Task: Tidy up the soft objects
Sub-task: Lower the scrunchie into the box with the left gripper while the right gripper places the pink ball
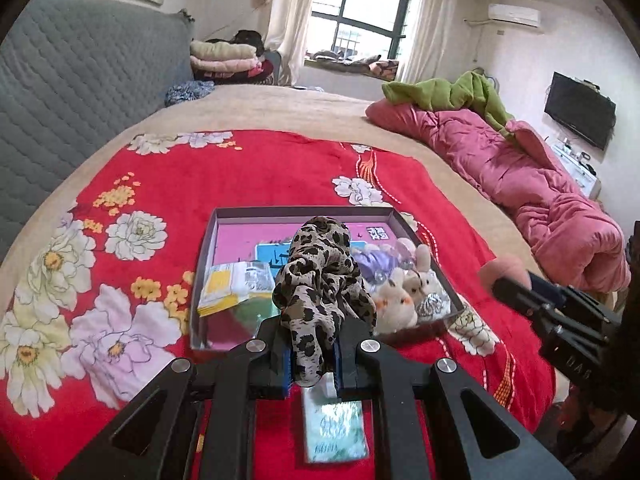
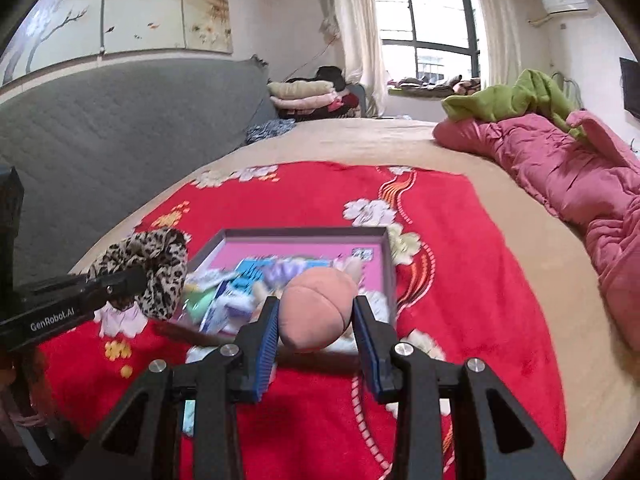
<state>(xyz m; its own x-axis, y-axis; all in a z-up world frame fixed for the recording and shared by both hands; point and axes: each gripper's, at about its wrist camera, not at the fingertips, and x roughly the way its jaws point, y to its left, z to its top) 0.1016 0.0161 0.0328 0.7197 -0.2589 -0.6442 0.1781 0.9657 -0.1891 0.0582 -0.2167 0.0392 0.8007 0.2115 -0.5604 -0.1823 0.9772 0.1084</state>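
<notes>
Clenching a leopard-print scrunchie (image 1: 320,280), the left gripper (image 1: 312,364) holds the ruffled fabric ring up above the near edge of a shallow grey tray (image 1: 280,211), its blue pads (image 1: 285,368) pinched tight on the lower fold of the cloth. The right gripper (image 2: 316,320) is grasping a round peach-coloured plush toy (image 2: 316,312) between its own blue pads (image 2: 267,344), the soft ball bulging slightly past them; in the left wrist view the same toy (image 1: 505,269) shows at the right, just beyond that gripper's black fingers (image 1: 520,296).

Both held things hang over a red floral blanket (image 1: 248,176) spread on a bed. The tray sits on this blanket, and its floor is pink. Inside it lie a yellow-and-white packet (image 1: 228,284) at the left, a blue card (image 1: 272,254) in the middle, and a cluster of small white plush bunnies (image 1: 408,292) at the right with something purple (image 1: 374,262) behind them. A clear wrapped packet (image 1: 334,426) lies on the blanket nearer than the tray, below the left gripper.

Farther off, a pink quilt (image 1: 520,172) with a green garment (image 1: 448,94) on it runs along the right side of the bed.
</notes>
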